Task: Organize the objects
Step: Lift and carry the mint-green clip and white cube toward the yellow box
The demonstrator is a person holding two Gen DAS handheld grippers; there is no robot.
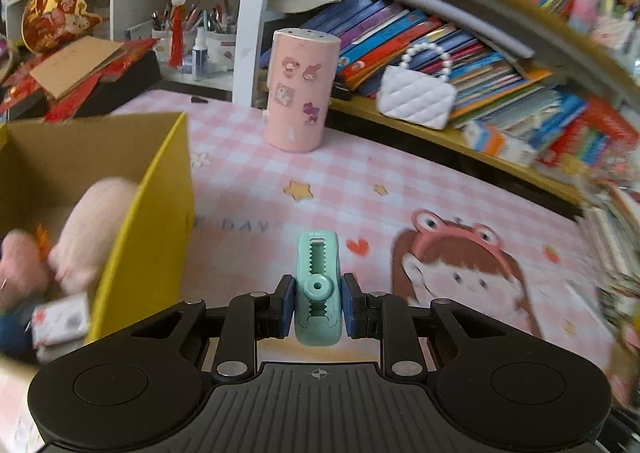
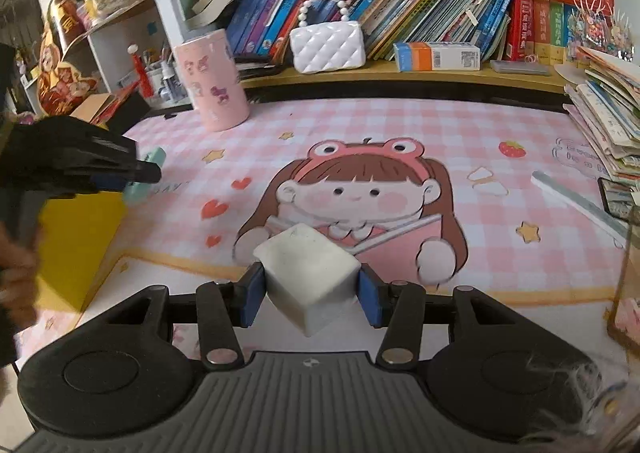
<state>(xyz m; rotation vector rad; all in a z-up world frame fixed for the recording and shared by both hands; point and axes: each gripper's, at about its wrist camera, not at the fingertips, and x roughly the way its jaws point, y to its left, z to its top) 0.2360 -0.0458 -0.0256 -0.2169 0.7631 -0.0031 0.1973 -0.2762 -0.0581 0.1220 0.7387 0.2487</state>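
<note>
We pinch a mint clip (image 1: 318, 289) in the left gripper (image 1: 318, 303), lifted over the mat (image 1: 360, 173) just beside the yellow box (image 1: 148, 221). Right gripper (image 2: 312, 291) clamps a white block (image 2: 308, 273). Carry each over its bin's rim before letting go.

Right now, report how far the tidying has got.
Done: plush toys and a small packet already lie in the yellow box. In hand: the left gripper is shut on a mint green clip beside that box; the right gripper is shut on a white block. Left: both held items are not yet put away, and the pink canister stands on the mat.
</note>
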